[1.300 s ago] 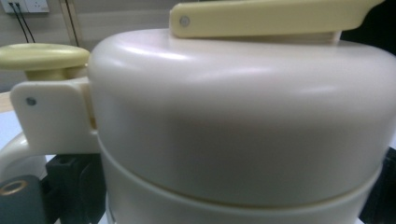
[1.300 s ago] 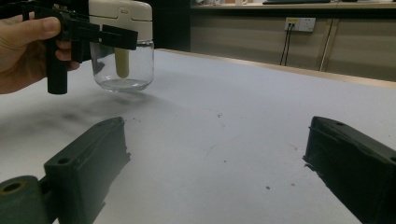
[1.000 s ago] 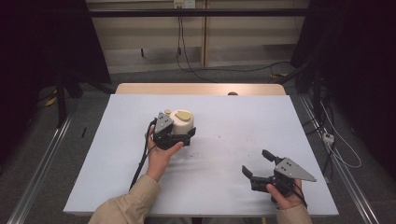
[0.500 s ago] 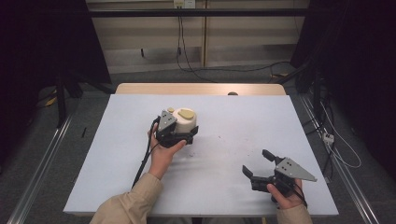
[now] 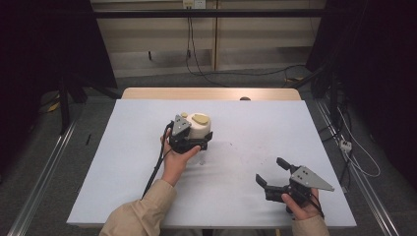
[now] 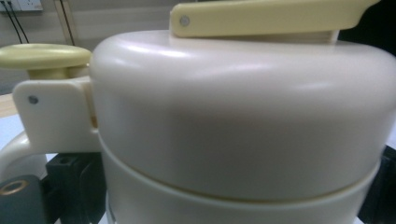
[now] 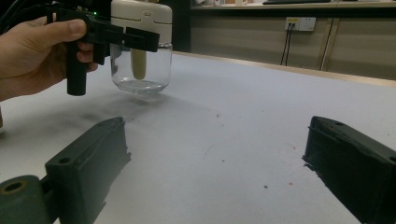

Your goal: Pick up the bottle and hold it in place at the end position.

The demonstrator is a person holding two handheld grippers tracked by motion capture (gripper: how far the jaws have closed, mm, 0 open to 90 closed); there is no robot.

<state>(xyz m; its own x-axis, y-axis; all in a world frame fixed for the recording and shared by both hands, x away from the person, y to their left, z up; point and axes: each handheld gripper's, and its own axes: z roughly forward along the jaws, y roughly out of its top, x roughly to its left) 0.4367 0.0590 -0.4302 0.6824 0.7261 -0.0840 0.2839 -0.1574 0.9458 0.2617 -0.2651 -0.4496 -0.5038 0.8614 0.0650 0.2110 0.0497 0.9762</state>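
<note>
We are lifting the jar [image 5: 199, 129] a bit higher off the table [image 5: 123, 167] now; our left gripper [image 5: 193, 142] is squeezing it. Our right gripper [image 5: 273, 173] is resting wide open.

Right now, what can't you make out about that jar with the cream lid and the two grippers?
- Jar, left gripper view: its glass lower part is cut off by the bottom edge; the cream lid sits too close.
- Left gripper, high view: the lid and hand hide where the jaws meet the jar.
- Jar's base, right gripper view: touching the table or just lifted, cannot tell.
- Right gripper: open, holding nothing.
</note>
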